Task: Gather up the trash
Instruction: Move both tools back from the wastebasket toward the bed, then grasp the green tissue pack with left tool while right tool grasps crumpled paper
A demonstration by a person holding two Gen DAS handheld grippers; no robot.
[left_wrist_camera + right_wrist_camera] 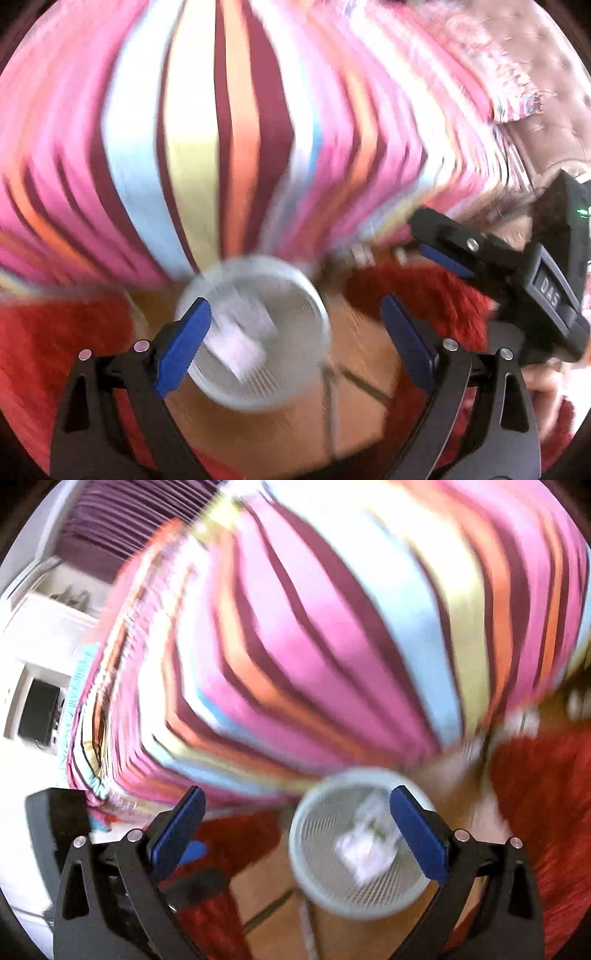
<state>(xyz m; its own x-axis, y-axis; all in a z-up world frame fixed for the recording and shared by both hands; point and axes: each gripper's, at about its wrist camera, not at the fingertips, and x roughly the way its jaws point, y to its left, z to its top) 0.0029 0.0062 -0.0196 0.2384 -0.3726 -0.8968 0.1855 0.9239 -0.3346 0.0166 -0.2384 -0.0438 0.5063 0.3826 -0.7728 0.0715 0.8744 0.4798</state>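
A round pale mesh waste bin [258, 332] stands on the floor below me, with crumpled white trash [240, 350] inside. My left gripper [295, 336] is open and empty above it, its left finger over the bin's rim. In the right wrist view the bin [332, 871] with the trash [365, 849] lies under my open, empty right gripper [299, 827]. The right gripper also shows at the right of the left wrist view [417, 269], open. Both views are blurred by motion.
A bed with a striped pink, orange, blue and maroon cover [221, 129] fills the upper part of both views. A red shaggy rug [413, 295] and brown tiled floor [295, 435] lie around the bin. White furniture [37, 635] stands far left.
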